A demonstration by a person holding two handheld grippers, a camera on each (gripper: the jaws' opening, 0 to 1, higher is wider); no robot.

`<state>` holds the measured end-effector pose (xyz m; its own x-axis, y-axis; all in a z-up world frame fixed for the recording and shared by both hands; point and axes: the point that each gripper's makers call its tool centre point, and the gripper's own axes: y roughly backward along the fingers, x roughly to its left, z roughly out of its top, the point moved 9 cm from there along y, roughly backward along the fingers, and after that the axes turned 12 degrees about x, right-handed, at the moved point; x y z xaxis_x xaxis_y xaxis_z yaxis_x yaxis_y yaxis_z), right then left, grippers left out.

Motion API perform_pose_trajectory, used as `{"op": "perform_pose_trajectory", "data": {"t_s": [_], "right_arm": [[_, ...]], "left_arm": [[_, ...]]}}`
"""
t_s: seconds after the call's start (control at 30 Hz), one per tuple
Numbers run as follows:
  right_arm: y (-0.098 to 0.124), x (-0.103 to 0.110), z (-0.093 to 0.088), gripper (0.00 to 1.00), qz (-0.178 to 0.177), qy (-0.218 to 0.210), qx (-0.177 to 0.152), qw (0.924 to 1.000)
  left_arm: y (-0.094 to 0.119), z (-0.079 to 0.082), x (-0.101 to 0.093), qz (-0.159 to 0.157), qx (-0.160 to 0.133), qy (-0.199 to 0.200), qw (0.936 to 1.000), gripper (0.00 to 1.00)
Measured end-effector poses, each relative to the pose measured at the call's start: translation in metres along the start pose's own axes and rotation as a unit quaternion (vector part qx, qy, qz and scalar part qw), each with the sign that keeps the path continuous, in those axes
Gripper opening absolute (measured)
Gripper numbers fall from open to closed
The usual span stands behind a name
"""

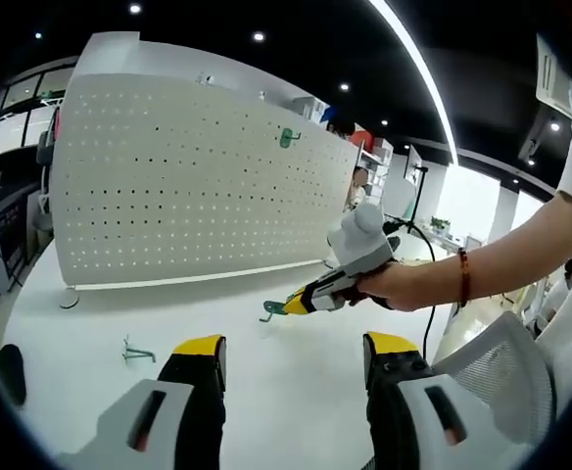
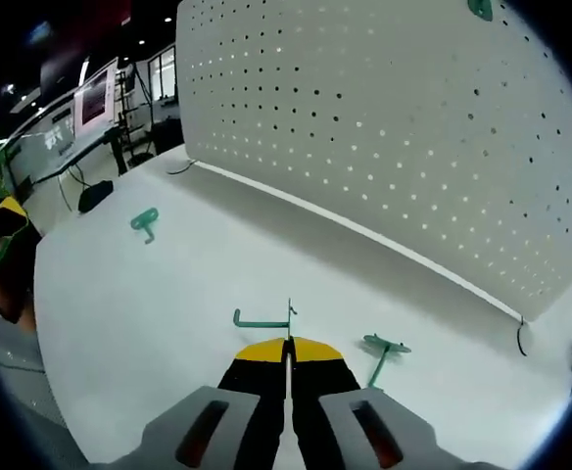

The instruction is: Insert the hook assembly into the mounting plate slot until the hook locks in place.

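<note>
A white pegboard (image 1: pixel 188 186) (image 2: pixel 413 127) stands upright on the white table (image 1: pixel 296 411), with one green hook (image 1: pixel 286 137) (image 2: pixel 480 8) hanging high on it. My right gripper (image 2: pixel 288 345) is shut on the thin plate of another green hook (image 2: pixel 262 320), held just above the table. In the left gripper view that right gripper (image 1: pixel 301 304) comes in from the right in a person's hand, the hook (image 1: pixel 274 309) sticking out to the left. My left gripper (image 1: pixel 296 351) hovers open over the table with nothing between its jaws.
Loose green hooks lie on the table (image 1: pixel 137 352) (image 2: pixel 384 354) (image 2: pixel 145 223). A white mesh chair (image 1: pixel 501 362) stands at the right. A dark cable (image 2: pixel 519 338) runs by the pegboard's foot, and a black object (image 2: pixel 95 196) sits near the table's edge. Desks and monitors fill the room behind.
</note>
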<state>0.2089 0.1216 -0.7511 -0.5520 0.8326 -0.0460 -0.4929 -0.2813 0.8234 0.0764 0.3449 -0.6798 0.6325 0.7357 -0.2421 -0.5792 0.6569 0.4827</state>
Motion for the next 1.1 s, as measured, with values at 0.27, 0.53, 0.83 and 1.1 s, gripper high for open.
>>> {"op": "perform_pose_trajectory", "data": {"t_s": [0.27,0.53,0.83,1.1], "right_arm": [[0.008,-0.002,0.004,0.00,0.004,-0.006,-0.018,0.9998],[0.016,0.003,0.002,0.00,0.008,-0.011,-0.031,0.9994],[0.034,0.010,0.005,0.00,0.014,-0.019,-0.068,0.9974],[0.048,0.014,0.003,0.00,0.015,-0.024,-0.093,0.9952]], "left_arm": [[-0.002,0.005,-0.002,-0.003,0.001,-0.009,1.0000,0.58],[-0.001,0.007,-0.008,-0.007,0.000,-0.012,0.9999,0.58],[-0.001,0.007,-0.009,-0.010,0.001,-0.010,0.9999,0.58],[-0.002,0.011,-0.012,-0.010,-0.003,-0.012,0.9999,0.57]]}}
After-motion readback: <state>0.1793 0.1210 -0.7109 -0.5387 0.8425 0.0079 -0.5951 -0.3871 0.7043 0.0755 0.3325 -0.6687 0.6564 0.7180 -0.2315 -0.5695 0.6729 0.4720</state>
